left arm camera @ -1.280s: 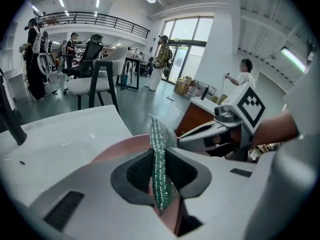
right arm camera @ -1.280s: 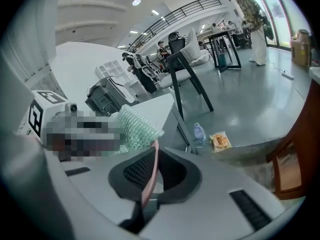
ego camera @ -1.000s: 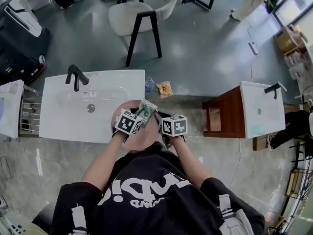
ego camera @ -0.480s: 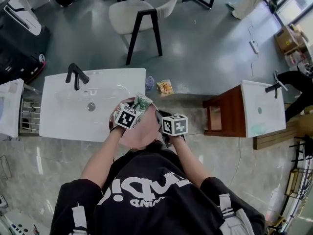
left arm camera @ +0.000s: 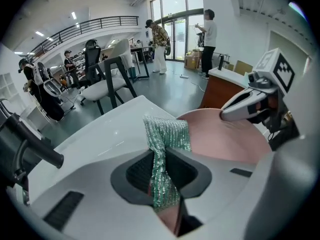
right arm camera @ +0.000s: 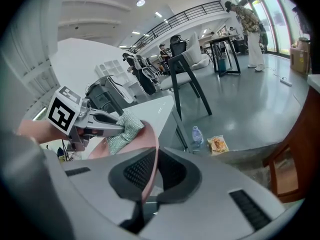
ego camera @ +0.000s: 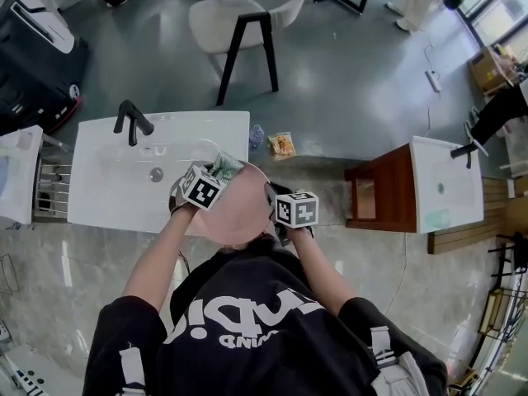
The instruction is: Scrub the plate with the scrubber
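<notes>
The round pink plate (ego camera: 241,214) is held tilted over the right front edge of the white rectangular washbasin (ego camera: 107,196). Its rim is pinched in the closed right hand-held gripper (ego camera: 272,198). The left hand-held gripper (ego camera: 216,172) is clamped on the glittery green mesh scrubber (ego camera: 223,165), which seems to press the plate's far-left part. One black tap (ego camera: 132,122) stands on the basin. Beyond, on the grey floor (ego camera: 346,81), lie one clear plastic bottle (ego camera: 256,135) and one orange snack packet (ego camera: 282,145), with a white chair (ego camera: 239,15) behind. To the right, a second white basin (ego camera: 445,190) tops a brown wooden cabinet (ego camera: 379,190).
</notes>
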{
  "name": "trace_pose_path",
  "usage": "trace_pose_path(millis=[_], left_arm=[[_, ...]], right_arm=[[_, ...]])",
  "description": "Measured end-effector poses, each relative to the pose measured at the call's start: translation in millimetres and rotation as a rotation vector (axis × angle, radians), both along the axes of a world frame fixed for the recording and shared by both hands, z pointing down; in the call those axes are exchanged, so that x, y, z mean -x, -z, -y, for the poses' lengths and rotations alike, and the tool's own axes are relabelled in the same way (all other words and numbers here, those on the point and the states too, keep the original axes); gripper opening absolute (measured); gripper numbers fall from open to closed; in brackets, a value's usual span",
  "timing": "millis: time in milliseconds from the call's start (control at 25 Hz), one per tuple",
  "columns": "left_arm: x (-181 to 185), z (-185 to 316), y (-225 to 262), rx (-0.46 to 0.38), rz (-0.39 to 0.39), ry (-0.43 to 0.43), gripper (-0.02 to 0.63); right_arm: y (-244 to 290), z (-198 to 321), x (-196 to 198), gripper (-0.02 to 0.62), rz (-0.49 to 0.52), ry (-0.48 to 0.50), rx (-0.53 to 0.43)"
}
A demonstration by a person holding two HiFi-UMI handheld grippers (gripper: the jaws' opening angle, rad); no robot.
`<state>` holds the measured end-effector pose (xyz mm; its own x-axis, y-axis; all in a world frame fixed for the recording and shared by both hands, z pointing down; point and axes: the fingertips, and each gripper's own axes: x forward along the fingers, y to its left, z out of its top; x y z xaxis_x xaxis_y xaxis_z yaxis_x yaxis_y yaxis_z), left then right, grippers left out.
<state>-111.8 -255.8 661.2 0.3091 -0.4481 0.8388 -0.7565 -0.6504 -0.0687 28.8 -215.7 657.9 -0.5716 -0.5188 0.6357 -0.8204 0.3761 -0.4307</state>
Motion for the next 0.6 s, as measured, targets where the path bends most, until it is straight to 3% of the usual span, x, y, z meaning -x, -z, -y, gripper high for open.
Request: trace_pose_path(millis=[600], left_arm=[[41, -50, -7, 0.140, 0.140, -0.064, 0.081]], right_arm=[[0, 1, -2, 0.028, 0.000, -0.021, -0.006]])
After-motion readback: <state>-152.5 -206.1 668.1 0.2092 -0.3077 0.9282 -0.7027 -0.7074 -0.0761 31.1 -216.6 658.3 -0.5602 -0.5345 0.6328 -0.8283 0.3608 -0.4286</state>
